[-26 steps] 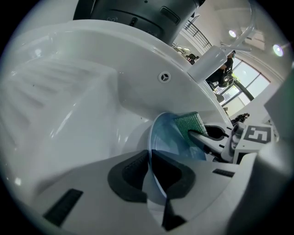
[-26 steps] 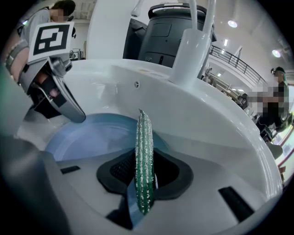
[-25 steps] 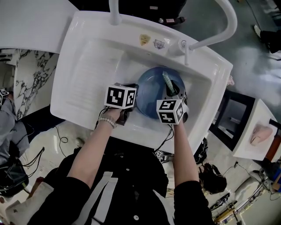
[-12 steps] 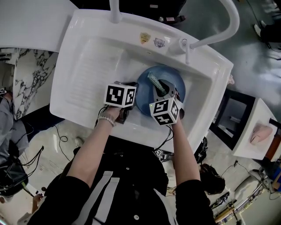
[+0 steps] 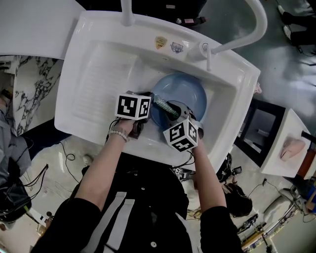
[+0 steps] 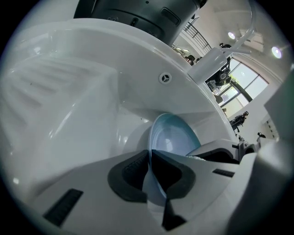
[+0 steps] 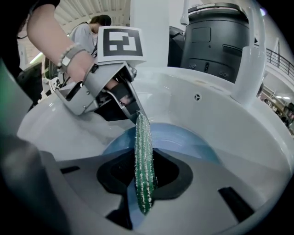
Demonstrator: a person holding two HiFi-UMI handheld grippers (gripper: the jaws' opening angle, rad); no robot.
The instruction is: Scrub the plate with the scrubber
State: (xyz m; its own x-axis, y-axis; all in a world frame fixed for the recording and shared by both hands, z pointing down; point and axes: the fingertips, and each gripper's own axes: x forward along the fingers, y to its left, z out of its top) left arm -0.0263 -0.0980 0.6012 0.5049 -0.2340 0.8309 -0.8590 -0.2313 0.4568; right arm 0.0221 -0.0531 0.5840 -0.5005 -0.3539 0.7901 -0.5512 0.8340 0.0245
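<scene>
A pale blue plate [image 5: 183,95] lies tilted in the basin of the white sink [image 5: 94,74]. My left gripper [image 5: 146,109] is shut on the plate's left rim; in the left gripper view the thin rim [image 6: 149,176] sits pinched between the two dark pads, and the plate's face [image 6: 177,137] shows beyond. My right gripper [image 5: 175,112] is shut on a green bristly scrubber [image 5: 163,104], which stands on edge between its pads [image 7: 144,165]. The scrubber's tip reaches over the plate [image 7: 179,137] towards the left gripper [image 7: 131,106].
A white tap [image 5: 247,37] arches over the sink's back right, with a second white post [image 5: 127,12] at the back. A ribbed draining area [image 5: 98,84] takes up the sink's left half. A marbled counter [image 5: 29,84] lies to the left, and floor clutter to the right.
My right gripper has swept the scrubber leftwards and towards me across the plate, from its right part to its left edge near the left gripper. The left gripper has kept its hold.
</scene>
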